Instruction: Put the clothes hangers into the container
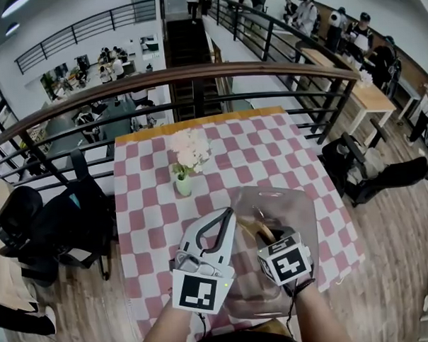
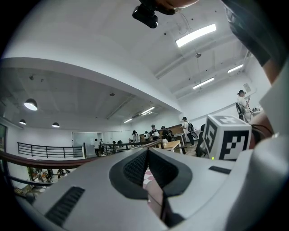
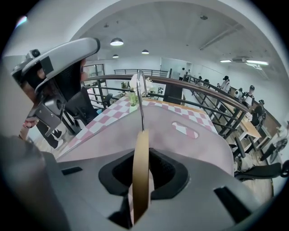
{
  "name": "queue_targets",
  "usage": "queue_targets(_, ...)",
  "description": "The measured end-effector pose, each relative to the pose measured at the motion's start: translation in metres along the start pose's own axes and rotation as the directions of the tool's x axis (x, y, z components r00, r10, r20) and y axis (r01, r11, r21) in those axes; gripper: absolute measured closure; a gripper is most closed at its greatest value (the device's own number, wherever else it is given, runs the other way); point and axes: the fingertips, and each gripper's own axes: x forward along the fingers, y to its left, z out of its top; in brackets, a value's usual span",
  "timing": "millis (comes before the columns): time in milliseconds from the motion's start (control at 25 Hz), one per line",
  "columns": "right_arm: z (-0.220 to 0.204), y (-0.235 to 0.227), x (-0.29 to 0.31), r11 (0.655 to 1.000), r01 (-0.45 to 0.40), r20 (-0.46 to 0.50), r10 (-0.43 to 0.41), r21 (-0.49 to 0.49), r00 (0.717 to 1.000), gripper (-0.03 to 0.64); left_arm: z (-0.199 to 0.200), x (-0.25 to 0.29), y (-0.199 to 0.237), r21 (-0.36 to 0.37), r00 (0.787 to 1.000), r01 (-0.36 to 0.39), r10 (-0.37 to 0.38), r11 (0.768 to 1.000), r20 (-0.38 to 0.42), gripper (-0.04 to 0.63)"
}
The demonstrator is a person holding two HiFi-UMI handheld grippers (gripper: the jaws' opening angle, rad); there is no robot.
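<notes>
My right gripper (image 1: 268,236) is shut on a wooden clothes hanger (image 1: 261,227) and holds it over the clear plastic container (image 1: 301,212) on the checkered table. In the right gripper view the hanger (image 3: 141,180) stands edge-on between the pads, and its metal hook (image 3: 140,99) rises above the container's translucent wall (image 3: 198,135). My left gripper (image 1: 228,212) hovers just left of the container with its tips together and nothing between them. In its own view the left gripper (image 2: 147,154) points over the table toward the railing.
A small vase of white flowers (image 1: 186,161) stands on the pink-and-white tablecloth (image 1: 152,205) behind the grippers. A curved railing (image 1: 196,79) runs along the table's far edge. Black chairs and bags (image 1: 67,223) sit on the floor to the left, another bag (image 1: 362,167) to the right.
</notes>
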Motion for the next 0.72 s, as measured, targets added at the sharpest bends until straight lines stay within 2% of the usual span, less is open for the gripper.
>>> queue_targets(200, -0.006, 0.005, 0.009, 0.999, 0.0, -0.045, -0.002, -0.033, 0.999, 0.549, -0.005, 0.0, 0.003, -0.007, 1.0, -0.003, 0.003, 1.0, -0.012, 0.586)
queue_targets(720, 0.0, -0.002, 0.012, 0.999, -0.003, -0.042, 0.002, -0.039, 0.999, 0.549, -0.013, 0.008, 0.0, -0.013, 0.999, 0.025, -0.025, 1.0, -0.033, 0.586)
